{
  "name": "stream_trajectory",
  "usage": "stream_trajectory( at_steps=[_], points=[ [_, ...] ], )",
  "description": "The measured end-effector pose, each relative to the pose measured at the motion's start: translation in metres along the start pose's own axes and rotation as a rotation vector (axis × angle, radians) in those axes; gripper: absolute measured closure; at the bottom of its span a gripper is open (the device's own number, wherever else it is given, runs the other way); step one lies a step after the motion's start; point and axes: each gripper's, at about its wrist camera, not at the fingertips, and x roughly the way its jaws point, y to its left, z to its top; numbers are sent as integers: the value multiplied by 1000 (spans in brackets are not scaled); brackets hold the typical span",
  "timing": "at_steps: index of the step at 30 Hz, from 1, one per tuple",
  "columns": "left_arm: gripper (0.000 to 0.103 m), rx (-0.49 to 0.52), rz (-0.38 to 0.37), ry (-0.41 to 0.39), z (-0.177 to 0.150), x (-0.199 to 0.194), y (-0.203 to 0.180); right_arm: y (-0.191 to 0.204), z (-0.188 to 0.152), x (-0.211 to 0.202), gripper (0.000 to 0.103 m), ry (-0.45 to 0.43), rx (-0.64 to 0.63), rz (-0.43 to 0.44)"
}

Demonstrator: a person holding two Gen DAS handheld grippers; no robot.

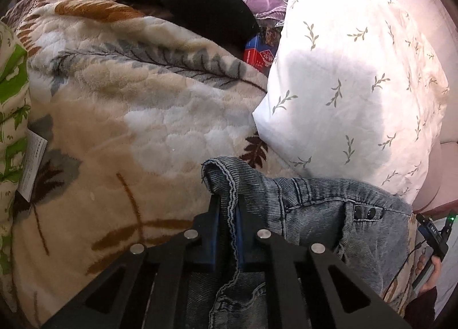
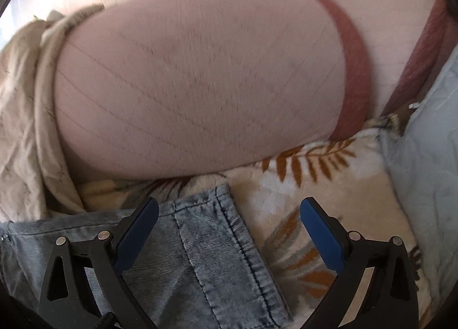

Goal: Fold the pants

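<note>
Pants = light-blue denim, lying crumpled on the leaf-print blanket that covers the bed, just below the white sprig-print pillow and near the pink quilted cushion.

Left gripper: fingers closed tight on a stitched hem/edge of the pants, fabric bunched up between the blue pads. Right gripper: jaws spread wide, nothing pinched; left pad sits over the denim, right pad over bare blanket, with the seamed corner of the pants between them.

Step, as I read it: getting the 2 grab points before the 1st fold, 1 secured, 2nd not yet.

Next: lower right gripper onto that corner w/ both pads straddling the hem, close, then lift both ends together and pull taut so the fabric spreads flat
</note>
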Motion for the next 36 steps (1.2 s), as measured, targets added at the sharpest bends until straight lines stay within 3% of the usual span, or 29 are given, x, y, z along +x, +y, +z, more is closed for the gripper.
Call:
stream_trajectory(
  at_steps=[7,8,10,12,14,20,26,31,36],
  points=[
    [92,-12,0,-11,-13,13,4,6,0,44,26,113,31,-2],
    [92,-14,-7,-15,-6,10,18,5,-2,52,35,149,49,-5],
    [93,-13,-12,-27,-9,20,25,2,-5,52,41,115,78,15],
    [93,-12,-23,-44,-11,10,25,3,-7,47,79,107,72,50],
    [93,-17,-38,-66,-13,-4,24,-1,-11,40,85,114,89,78],
    [93,-10,-116,-131,-18,-66,15,-10,-23,-16,87,-4,93,129],
    [93,6,-205,-191,-42,-125,14,-32,-52,-107,87,-166,127,225],
    [93,22,-252,-226,-81,-175,26,-55,-90,-160,87,-209,160,261],
    [93,28,-274,-222,-140,-214,47,-86,-158,-187,87,-188,191,297]
  ],
)
